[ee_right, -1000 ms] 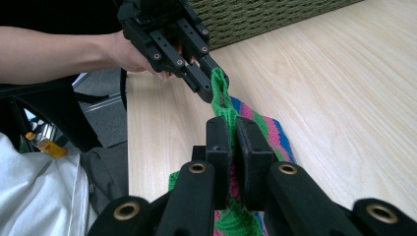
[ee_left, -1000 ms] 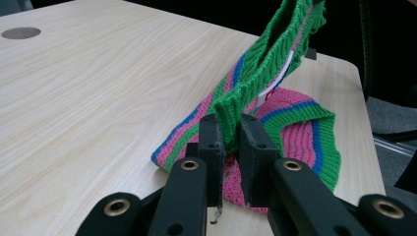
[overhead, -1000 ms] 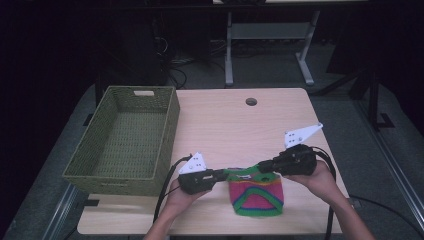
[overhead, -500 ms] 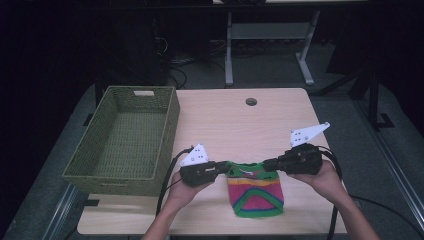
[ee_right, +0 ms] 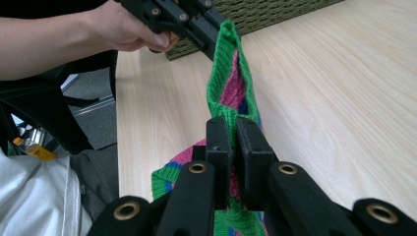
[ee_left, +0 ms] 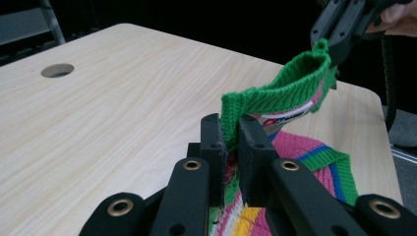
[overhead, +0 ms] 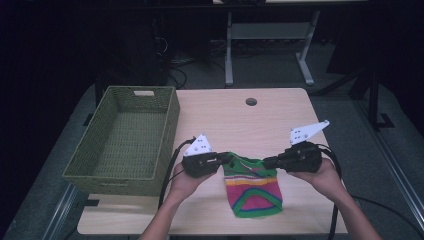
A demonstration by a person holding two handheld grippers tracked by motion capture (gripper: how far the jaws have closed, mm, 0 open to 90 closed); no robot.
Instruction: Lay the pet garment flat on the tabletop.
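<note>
Gripping one knit garment (overhead: 252,187), two hand-held grippers

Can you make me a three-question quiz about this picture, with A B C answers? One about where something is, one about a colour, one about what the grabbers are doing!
1. Where is the basket?
A. On the table's left side
B. On the floor
C. On top of the knitted piece

2. What colour is the knitted piece's edge?
A. Blue
B. Green
C. White

3. What are the left gripper and right gripper doing?
A. Both hanging open
B. Both clamped on the knitted piece
C. Both inside the basket

Answers: 1 A, it sits at the table's left edge. 2 B, its band is green. 3 B, each gripper view shows jaws pinching the green band.
</note>
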